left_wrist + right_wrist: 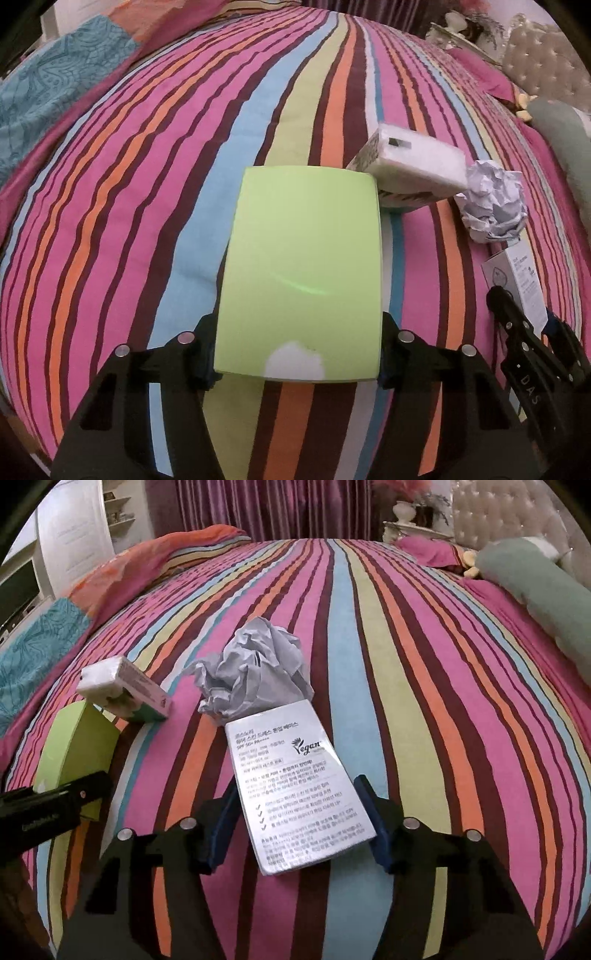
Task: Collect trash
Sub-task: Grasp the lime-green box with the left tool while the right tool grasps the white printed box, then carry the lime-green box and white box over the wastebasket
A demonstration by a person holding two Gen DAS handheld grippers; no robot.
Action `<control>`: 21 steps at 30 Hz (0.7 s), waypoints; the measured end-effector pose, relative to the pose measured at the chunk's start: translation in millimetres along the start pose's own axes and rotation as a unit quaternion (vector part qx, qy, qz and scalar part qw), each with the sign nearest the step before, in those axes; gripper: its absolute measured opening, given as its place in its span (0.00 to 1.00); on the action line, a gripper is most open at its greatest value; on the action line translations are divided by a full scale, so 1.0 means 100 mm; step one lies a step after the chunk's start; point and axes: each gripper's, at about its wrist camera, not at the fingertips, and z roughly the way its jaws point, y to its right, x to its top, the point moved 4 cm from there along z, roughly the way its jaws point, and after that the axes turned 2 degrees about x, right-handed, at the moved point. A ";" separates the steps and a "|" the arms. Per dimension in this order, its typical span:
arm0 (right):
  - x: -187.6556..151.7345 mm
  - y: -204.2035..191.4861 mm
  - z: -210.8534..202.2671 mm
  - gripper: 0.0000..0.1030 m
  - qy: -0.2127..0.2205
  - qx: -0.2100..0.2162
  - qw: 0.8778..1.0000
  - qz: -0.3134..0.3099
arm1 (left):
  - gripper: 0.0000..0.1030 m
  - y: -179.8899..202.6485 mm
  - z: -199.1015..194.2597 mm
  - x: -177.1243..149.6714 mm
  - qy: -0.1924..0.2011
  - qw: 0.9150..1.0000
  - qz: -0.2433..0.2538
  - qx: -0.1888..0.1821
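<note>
Both wrist views look steeply down at the striped bed, close above it. The crumpled paper appears in both, right in the left view, centre in the right.

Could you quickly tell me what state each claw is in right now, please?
Left claw: closed on the green box.
Right claw: closed on the white printed box.
</note>
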 end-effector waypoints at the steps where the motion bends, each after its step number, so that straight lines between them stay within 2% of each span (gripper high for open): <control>1: -0.02 0.00 -0.02 0.55 0.002 -0.001 1.000 0.000 | 0.56 -0.01 -0.01 -0.02 0.002 1.000 -0.001 -0.007; 5: -0.12 0.03 -0.15 0.54 0.008 -0.001 1.000 0.014 | 0.56 -0.10 -0.08 -0.09 0.007 0.999 -0.010 -0.033; 10: -0.25 0.07 -0.28 0.53 0.009 -0.005 0.999 0.043 | 0.56 -0.15 -0.21 -0.24 0.012 0.999 0.009 -0.035; 21: -0.56 0.06 -0.68 0.52 0.007 0.005 0.995 0.104 | 0.56 -0.49 -0.59 -0.67 0.017 0.999 0.019 -0.037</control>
